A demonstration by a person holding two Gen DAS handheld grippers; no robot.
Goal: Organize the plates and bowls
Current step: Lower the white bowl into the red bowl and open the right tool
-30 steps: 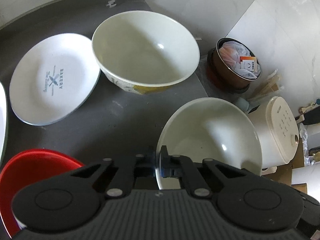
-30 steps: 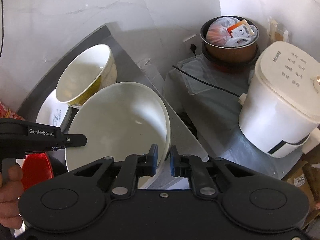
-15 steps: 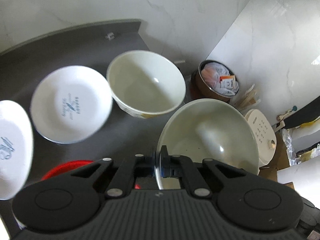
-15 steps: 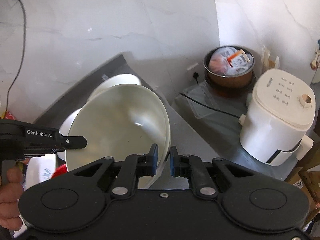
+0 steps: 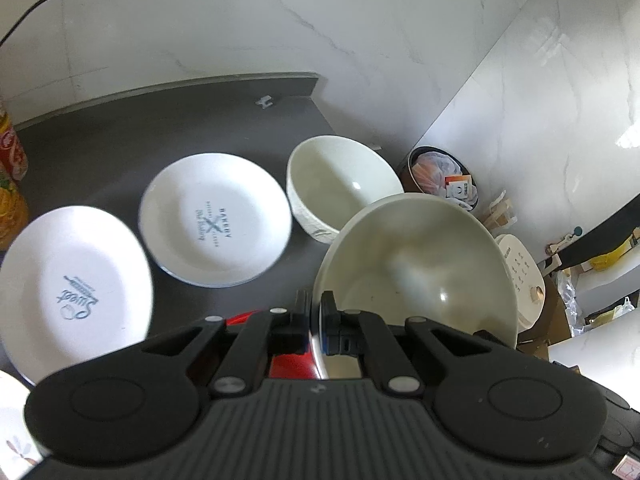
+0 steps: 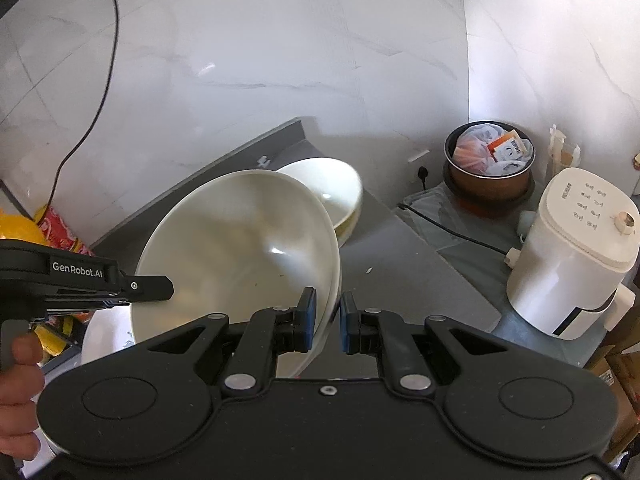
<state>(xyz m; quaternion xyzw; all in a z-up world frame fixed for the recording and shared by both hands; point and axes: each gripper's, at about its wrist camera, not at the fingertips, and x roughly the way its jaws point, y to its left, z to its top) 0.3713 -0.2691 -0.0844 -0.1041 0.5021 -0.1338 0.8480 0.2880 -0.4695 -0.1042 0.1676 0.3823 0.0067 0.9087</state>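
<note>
Left gripper (image 5: 316, 312): clamped on the near rim of the big cream bowl (image 5: 420, 272), one pad inside the rim and one outside, holding it up off the grey counter (image 5: 120, 140).

Right gripper (image 6: 327, 320): set astride the opposite rim of the same bowl (image 6: 240, 240). The inner pad lies against the bowl; a thin gap seems to show by the outer pad, so I cannot tell whether it really grips.

Big cream bowl: tilted, its mouth turned towards the left gripper, raised above the counter, between the two grippers.

Second bowl (image 5: 344, 188): white, upright on the counter near the far right corner, just behind the raised bowl, which hides part of it in the right wrist view.

Bakery plate (image 5: 216, 220): white, with blue lettering, flat on the counter just left of the second bowl.

Sweet plate (image 5: 76, 292): white, with blue script, left of the bakery plate and nearer.

Red bowl (image 5: 288, 360): only a sliver shows, under the left gripper's fingers.

Hand (image 6: 18, 392): a person's hand wrapped round the left gripper's handle, at the left edge of the right wrist view.

Beyond the counter: a white rice cooker (image 6: 576, 256) and a brown pot (image 6: 490, 172) stuffed with plastic bags, lower down on the right.

Wall: pale marble, with a black cable (image 6: 96, 92) hanging down it.
</note>
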